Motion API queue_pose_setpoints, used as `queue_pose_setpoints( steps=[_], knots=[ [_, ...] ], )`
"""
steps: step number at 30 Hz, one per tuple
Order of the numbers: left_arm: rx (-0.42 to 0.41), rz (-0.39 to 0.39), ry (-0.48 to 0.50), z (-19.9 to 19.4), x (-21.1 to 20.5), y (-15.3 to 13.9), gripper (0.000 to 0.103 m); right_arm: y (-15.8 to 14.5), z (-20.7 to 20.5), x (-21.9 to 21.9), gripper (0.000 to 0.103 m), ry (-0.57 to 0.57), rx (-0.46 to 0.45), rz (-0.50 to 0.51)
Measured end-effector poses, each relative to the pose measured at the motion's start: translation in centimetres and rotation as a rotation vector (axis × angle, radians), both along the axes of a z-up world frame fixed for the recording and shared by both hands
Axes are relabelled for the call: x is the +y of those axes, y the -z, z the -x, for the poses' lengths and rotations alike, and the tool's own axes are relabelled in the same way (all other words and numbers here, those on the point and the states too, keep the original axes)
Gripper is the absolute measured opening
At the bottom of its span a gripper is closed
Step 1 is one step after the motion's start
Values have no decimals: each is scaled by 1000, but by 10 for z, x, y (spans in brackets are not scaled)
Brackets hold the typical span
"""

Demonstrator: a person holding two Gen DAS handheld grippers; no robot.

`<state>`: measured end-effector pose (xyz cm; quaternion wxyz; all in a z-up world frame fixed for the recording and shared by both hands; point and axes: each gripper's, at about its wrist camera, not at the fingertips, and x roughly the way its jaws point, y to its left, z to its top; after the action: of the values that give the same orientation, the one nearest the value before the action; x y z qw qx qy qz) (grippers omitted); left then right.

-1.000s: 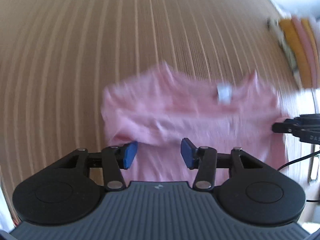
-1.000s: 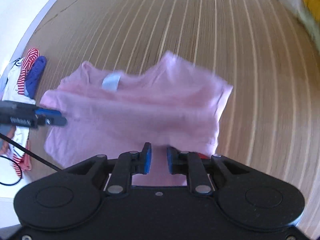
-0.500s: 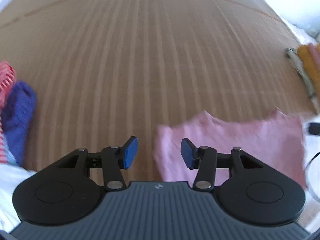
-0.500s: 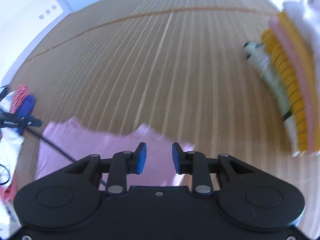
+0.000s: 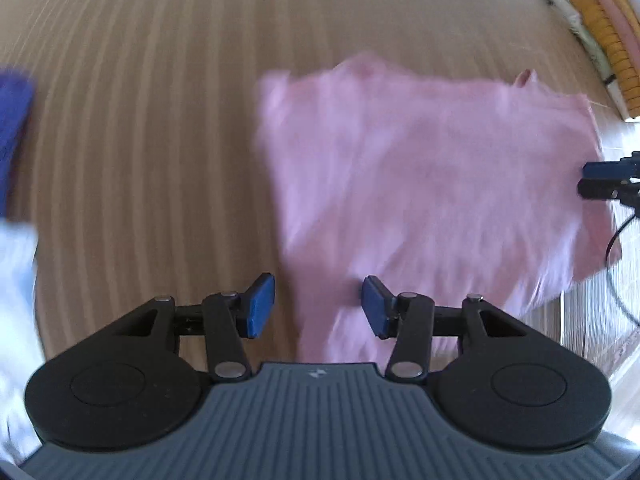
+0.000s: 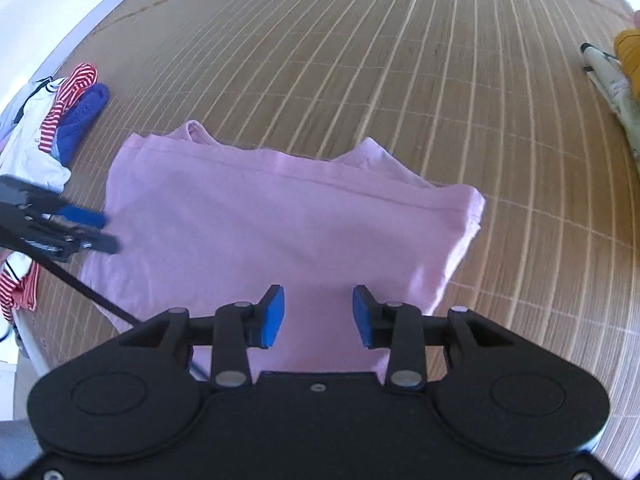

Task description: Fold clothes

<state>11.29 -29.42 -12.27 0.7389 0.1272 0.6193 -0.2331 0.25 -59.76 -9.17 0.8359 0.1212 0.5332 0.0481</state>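
A pink T-shirt (image 6: pixel 288 224) lies folded flat on the bamboo mat (image 6: pixel 440 80), its folded edge away from me; it also shows, blurred, in the left wrist view (image 5: pixel 432 184). My left gripper (image 5: pixel 318 312) is open and empty over the shirt's near left edge. My right gripper (image 6: pixel 318 316) is open and empty over the shirt's near edge. Each gripper shows in the other's view, the left one (image 6: pixel 76 228) at the shirt's left side, the right one (image 5: pixel 608 180) at its right side.
A heap of unfolded clothes, red-striped, blue and white (image 6: pixel 56 128), lies at the left of the mat; its blue piece (image 5: pixel 12 128) shows at the left edge. A stack of folded clothes, yellow and pink (image 5: pixel 604 36), stands at the far right, also in the right wrist view (image 6: pixel 624 76).
The right gripper, nearly shut on the shirt a second ago, has opened and let it go. The shirt now lies folded flat. Both cameras swung up and back down.
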Motion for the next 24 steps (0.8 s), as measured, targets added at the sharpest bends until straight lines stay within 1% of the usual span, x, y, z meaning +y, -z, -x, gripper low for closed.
queue_pose_setpoints(
  steps=[3,5,6,7,8,9,11,14,15,16,18,20,22,24],
  knots=[
    [0,-43,-40,17,19,-4,55,-4,4,6,41,8,-10,-17],
    [3,-46,-60,26,26,-7,55,-8,3,17,42,3,-27,-47],
    [6,-46,-74,31,32,-10,55,-9,2,25,48,-7,-31,-61],
    [12,-47,-92,33,34,-12,55,-10,1,34,59,-31,-25,-69],
    [19,-43,-118,36,37,-15,55,-12,0,44,61,-63,-15,-72],
    [27,-24,-147,40,41,-18,55,-13,-2,55,61,-94,-12,-67],
    [43,40,-204,41,49,-26,55,-15,-6,84,61,-165,-22,-49],
    [63,145,-246,41,67,-42,56,-18,-19,132,61,-263,-51,-46],
    [66,177,-266,41,76,-45,57,-17,-25,150,63,-300,-67,-45],
    [70,205,-283,40,84,-49,58,-16,-28,168,67,-333,-87,-34],
    [63,260,-320,44,105,-51,61,-9,-29,205,70,-395,-116,25],
    [59,285,-346,46,127,-53,62,-1,-29,239,70,-453,-132,99],
    [76,303,-375,45,140,-47,62,10,-26,263,65,-468,-130,223],
    [105,343,-400,40,147,-38,62,18,-22,278,65,-456,-129,339]
  ],
)
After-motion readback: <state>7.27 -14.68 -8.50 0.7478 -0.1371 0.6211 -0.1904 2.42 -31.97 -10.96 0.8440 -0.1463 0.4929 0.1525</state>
